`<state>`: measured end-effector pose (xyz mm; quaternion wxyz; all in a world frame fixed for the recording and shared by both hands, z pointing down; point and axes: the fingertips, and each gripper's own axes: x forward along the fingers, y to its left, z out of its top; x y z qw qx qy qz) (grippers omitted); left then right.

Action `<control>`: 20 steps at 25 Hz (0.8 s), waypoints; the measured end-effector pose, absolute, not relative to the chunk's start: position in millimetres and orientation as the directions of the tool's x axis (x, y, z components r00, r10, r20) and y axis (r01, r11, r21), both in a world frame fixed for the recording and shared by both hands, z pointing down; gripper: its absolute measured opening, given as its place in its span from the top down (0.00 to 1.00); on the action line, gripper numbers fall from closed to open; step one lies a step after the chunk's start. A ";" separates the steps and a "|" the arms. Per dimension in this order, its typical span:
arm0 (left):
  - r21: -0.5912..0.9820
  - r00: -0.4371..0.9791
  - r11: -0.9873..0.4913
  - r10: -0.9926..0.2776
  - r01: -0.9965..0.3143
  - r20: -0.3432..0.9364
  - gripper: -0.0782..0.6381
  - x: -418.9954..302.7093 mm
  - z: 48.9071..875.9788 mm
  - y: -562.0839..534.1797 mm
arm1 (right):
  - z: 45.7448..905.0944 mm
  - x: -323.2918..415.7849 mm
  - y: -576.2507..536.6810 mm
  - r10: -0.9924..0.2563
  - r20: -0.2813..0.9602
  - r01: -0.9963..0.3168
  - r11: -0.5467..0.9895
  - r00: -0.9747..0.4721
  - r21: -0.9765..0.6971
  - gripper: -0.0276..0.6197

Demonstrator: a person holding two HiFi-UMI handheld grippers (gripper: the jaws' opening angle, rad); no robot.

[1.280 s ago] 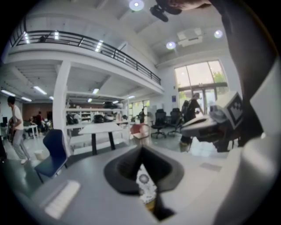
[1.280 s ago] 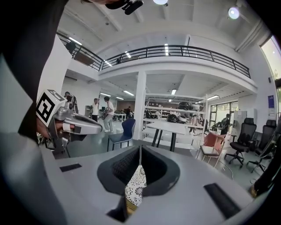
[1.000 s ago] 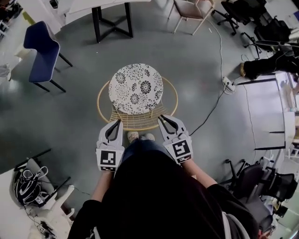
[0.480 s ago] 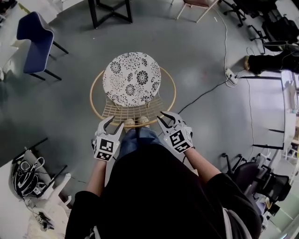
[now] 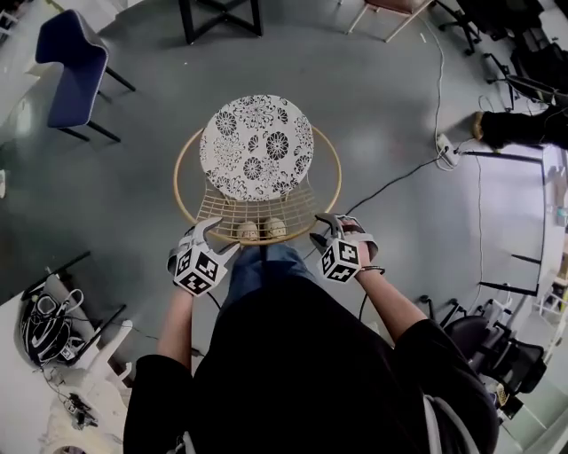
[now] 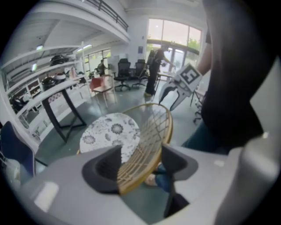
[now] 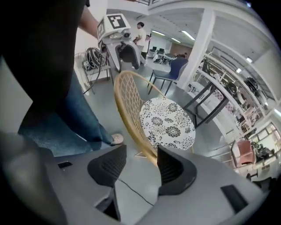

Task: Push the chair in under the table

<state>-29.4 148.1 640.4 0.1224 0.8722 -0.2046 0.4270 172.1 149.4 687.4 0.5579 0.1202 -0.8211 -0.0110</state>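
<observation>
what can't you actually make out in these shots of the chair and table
- Chair legs: head view, hidden beneath the cushion and wicker.
- Table: head view, top edge crops all but its black legs.
- Room under the table: left gripper view, too small and blurred.
- Distant person: right gripper view, too small for detail.

No legible text, labels or signs

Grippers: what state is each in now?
Left gripper: just opened, chair rim between jaws.
Right gripper: just opened, chair rim between jaws.
</observation>
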 end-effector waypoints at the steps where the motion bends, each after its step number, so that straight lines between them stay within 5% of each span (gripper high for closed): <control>1: 0.031 0.546 -0.901 -0.234 -0.432 0.805 0.49 -28.7 640.9 151.1 | 691.1 172.5 148.3 -0.210 0.917 -0.172 0.972 -0.339 0.159 0.67; 7: -0.047 0.428 -0.968 -0.152 -0.247 0.891 0.49 -30.8 663.0 175.5 | 699.7 171.7 135.7 -0.222 0.924 -0.163 0.970 -0.312 0.178 0.67; 11: -0.093 0.323 -0.966 -0.169 -0.239 0.931 0.53 -49.2 687.8 174.9 | 707.2 166.3 135.3 -0.216 0.933 -0.131 0.974 -0.287 0.185 0.68; 15: -0.151 0.271 -0.950 -0.226 -0.272 0.936 0.68 -57.8 697.4 164.4 | 711.7 163.8 136.6 -0.227 0.939 -0.073 0.974 -0.257 0.216 0.74; 20: -0.169 0.258 -0.940 -0.249 -0.297 0.934 0.68 -57.3 698.4 160.3 | 712.6 165.2 135.3 -0.215 0.947 -0.042 0.976 -0.238 0.211 0.76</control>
